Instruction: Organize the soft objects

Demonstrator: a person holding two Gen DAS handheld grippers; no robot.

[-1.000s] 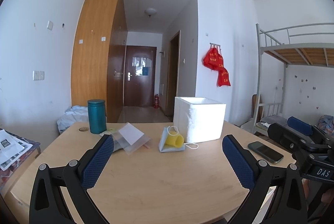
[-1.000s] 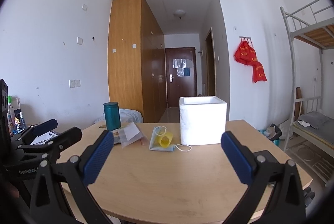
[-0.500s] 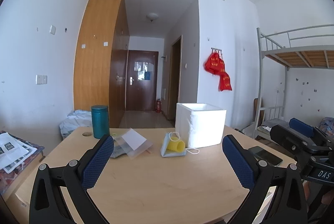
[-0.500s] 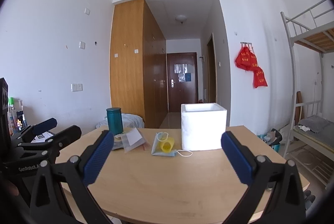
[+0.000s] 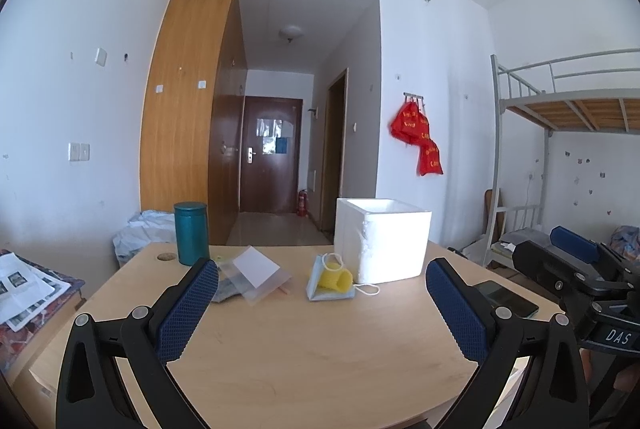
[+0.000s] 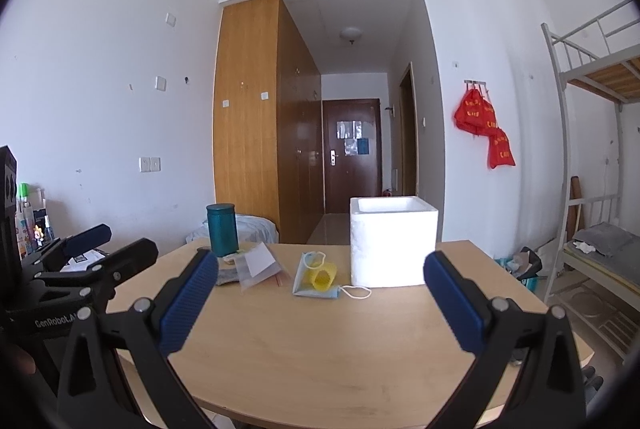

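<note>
Both grippers, left (image 5: 322, 303) and right (image 6: 320, 299), fingers spread, empty; bare table (image 5: 320, 349) near edge beneath.

Phone (image 5: 505, 299) half hidden behind left gripper's finger (image 5: 460, 307). Contents of foam box (image 6: 394, 241) not visible. Stuff under plastic bag (image 5: 256, 275) unclear. Newspaper (image 5: 22, 287) cut off at frame edge.
</note>
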